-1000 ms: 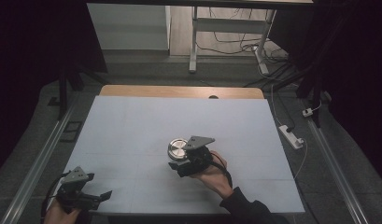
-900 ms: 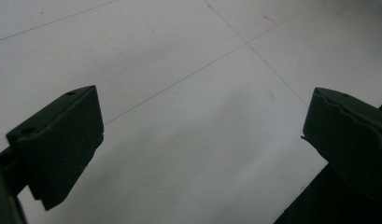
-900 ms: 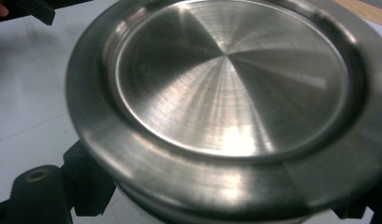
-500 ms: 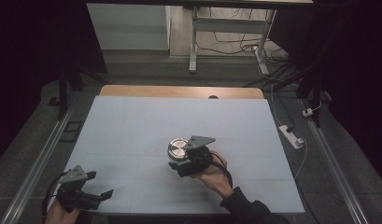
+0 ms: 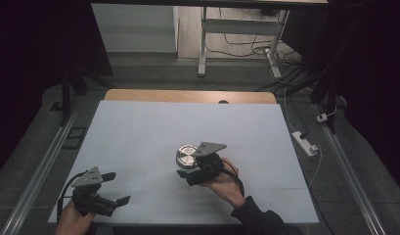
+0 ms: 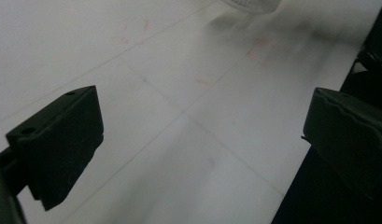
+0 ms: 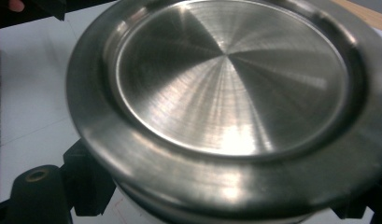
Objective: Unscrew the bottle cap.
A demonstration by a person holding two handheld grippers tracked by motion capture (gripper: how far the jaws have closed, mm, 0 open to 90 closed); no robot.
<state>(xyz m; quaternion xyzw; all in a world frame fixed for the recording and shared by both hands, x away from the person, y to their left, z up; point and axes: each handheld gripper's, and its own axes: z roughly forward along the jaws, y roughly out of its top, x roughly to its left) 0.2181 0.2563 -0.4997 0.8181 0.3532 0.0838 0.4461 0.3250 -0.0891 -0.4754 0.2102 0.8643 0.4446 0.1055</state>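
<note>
The right gripper (image 5: 188,172) has its fingers pinching the round steel lidded tin (image 5: 187,155) at mid-table (image 5: 139,127) — keep it level, I judge, squeezing below the rim — while the left gripper (image 5: 114,188) hovers near the front edge, fingers spread.

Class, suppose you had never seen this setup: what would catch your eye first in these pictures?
First, the shiny round metal lid, close up in the right gripper view and near the middle of the white table from above. The right gripper has its jaws at the lid's sides. At the table's near left corner, the left gripper hangs with jaws wide apart.
</note>
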